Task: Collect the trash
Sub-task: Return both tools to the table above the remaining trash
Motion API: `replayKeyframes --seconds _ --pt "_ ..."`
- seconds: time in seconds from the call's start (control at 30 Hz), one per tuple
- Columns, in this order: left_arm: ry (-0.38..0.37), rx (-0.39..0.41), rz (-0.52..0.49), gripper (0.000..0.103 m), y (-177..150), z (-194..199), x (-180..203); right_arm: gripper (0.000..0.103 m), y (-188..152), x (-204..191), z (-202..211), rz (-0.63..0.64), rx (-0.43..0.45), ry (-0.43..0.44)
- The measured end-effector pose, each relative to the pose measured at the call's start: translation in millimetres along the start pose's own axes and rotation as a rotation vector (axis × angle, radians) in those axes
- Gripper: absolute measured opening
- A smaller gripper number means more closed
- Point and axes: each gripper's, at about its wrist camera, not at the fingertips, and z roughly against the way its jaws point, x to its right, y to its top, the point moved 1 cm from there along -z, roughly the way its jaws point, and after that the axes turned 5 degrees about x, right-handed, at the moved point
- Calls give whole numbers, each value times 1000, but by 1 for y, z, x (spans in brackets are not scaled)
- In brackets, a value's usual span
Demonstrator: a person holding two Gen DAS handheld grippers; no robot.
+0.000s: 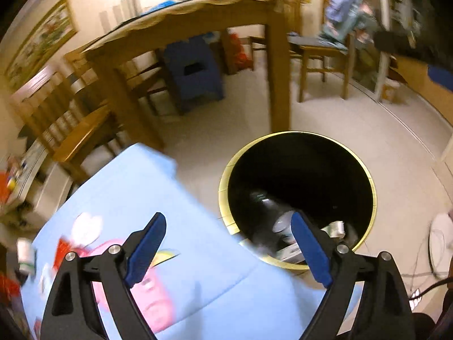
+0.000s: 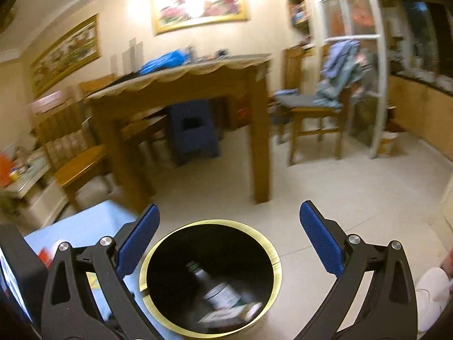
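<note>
1. My left tool (image 1: 228, 250) stands wide, with nothing between its blue pads (image 1: 147, 250). No earlier picture backs up any motion, so I give only how it stands.
2. My right tool (image 2: 229, 236) is also spread wide and empty; its blue pads (image 2: 321, 238) frame the view on either side.
3. The trash bin (image 1: 368, 175) is a round black bin with a pale yellow rim, standing on the light tiled floor (image 1: 354, 119), right against the edge of the low counter (image 1: 136, 187).
4. Inside the bin lies trash: a dark bottle (image 2: 218, 291) with a green and white label, tilted with its neck up toward the far wall of the bin, and some small pale packaging (image 1: 335, 228) beside it. Blur keeps me from naming the smaller bits.
5. The low counter wears a light blue cover with a pink cartoon print (image 1: 153, 306). Near its left edge sit a small can (image 1: 25, 255) and some red and white scraps (image 1: 65, 250), too smeared to name.
6. In the right wrist view the bin (image 2: 279, 266) sits low and centred between the pads, the blue counter (image 2: 85, 226) touching its left side.
7. Beyond the bin stand a wooden dining table (image 2: 181, 90), wooden chairs (image 2: 314, 116) and a blue stool (image 2: 194, 133) under the table.
</note>
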Motion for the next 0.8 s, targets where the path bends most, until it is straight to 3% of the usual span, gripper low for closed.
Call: replayKeyframes --seconds 0.1,0.23,0.4,0.63,0.8 --pt "93 9 80 87 -11 21 -42 97 -2 -33 2 57 -44 62" --pt "286 38 194 90 -33 62 -109 97 -9 -82 15 107 -89 159" --pt "449 63 321 91 -60 111 -175 97 -25 -150 36 175 -144 283" --pt "528 80 430 91 -97 160 -226 97 -45 -243 81 290 -155 402" --pt "545 80 480 91 -115 176 -244 97 -52 -281 107 338 -141 436"
